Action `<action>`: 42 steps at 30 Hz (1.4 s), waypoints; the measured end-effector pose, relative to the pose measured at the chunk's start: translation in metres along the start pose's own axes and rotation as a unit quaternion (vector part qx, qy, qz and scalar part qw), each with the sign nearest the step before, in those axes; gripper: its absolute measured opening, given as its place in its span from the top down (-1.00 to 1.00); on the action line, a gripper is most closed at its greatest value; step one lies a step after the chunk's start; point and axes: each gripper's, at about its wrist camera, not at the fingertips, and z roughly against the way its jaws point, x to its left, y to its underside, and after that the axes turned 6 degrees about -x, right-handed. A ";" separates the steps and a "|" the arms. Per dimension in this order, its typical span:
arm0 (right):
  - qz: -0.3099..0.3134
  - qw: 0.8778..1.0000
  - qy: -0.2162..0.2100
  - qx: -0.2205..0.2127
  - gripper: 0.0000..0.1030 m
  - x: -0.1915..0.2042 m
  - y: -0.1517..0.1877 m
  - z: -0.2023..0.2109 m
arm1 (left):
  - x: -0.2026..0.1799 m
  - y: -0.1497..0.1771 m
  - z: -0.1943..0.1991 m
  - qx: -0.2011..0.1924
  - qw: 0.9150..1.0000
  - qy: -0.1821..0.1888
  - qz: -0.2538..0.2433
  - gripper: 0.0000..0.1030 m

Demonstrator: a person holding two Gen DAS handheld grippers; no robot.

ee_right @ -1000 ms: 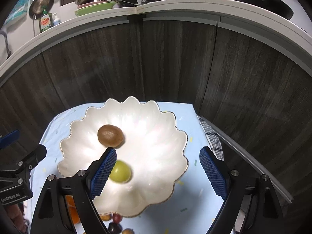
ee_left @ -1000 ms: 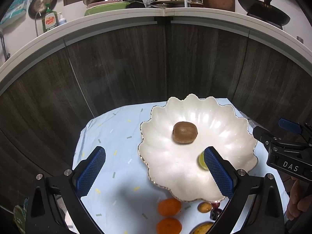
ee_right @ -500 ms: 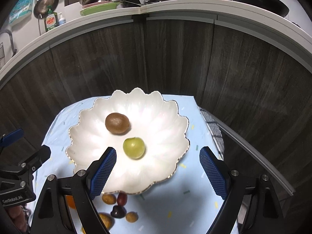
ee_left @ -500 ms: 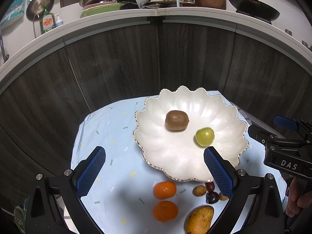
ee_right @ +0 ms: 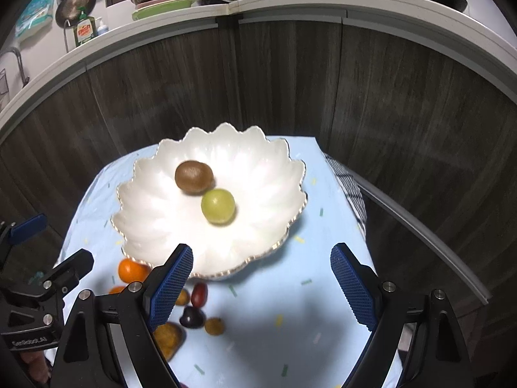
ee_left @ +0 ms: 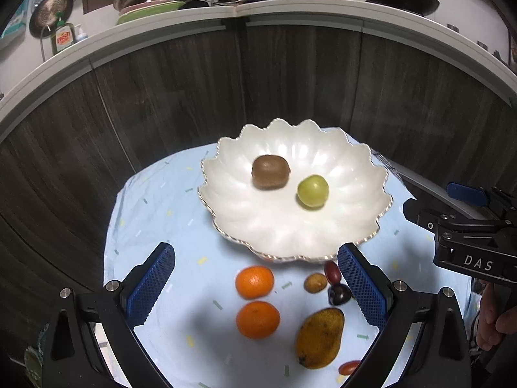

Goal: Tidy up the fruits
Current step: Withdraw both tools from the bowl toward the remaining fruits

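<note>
Both grippers [ee_left: 257, 286] [ee_right: 261, 281] back — bowl [ee_left: 226, 213] farther.

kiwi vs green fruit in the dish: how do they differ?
The kiwi is brown and matte; the green fruit is yellow-green and smooth. The kiwi is oblong and looks bigger; the green fruit is round. The kiwi lies farther from the grippers. Both rest loose in the white scalloped dish.

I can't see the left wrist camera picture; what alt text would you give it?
A white scalloped bowl on a pale blue cloth holds a kiwi and a green fruit. In front of it lie two oranges, a mango and a few small fruits. The left gripper frames the scene, its blue jaws open and empty.
</note>
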 end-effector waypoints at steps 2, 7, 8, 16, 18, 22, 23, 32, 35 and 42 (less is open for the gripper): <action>-0.004 1.000 0.000 0.006 -0.70 -0.002 0.006 0.001 | -0.003 0.005 0.001 0.002 1.000 0.004 -0.002 -0.99; -0.010 1.000 0.003 0.017 -0.70 -0.006 0.022 0.002 | -0.011 0.018 0.000 0.009 1.000 0.014 -0.006 -0.99; -0.011 1.000 0.005 0.020 -0.71 -0.007 0.025 0.002 | -0.012 0.020 0.000 0.011 1.000 0.016 -0.007 -0.99; -0.019 0.999 0.016 0.034 -0.71 -0.014 0.051 0.004 | -0.022 0.044 -0.001 0.021 0.999 0.027 -0.010 -0.99; -0.018 0.999 0.020 0.038 -0.70 -0.016 0.058 0.005 | -0.025 0.050 -0.003 0.025 0.999 0.030 -0.012 -0.99; -0.014 0.999 0.028 0.041 -0.70 -0.019 0.066 0.007 | -0.030 0.059 -0.007 0.031 0.999 0.036 -0.015 -0.99; -0.014 0.999 0.028 0.042 -0.70 -0.020 0.067 0.008 | -0.030 0.060 -0.008 0.031 0.999 0.037 -0.014 -0.99; -0.017 0.998 0.025 0.049 -0.71 -0.020 0.078 0.011 | -0.036 0.072 -0.013 0.038 0.998 0.055 -0.019 -0.95; -0.019 0.998 0.024 0.056 -0.70 -0.020 0.085 0.010 | -0.040 0.076 -0.016 0.043 0.997 0.061 -0.026 -0.92; -0.025 0.997 0.032 0.068 -0.70 -0.021 0.096 0.008 | -0.045 0.087 -0.025 0.055 0.995 0.074 -0.043 -0.83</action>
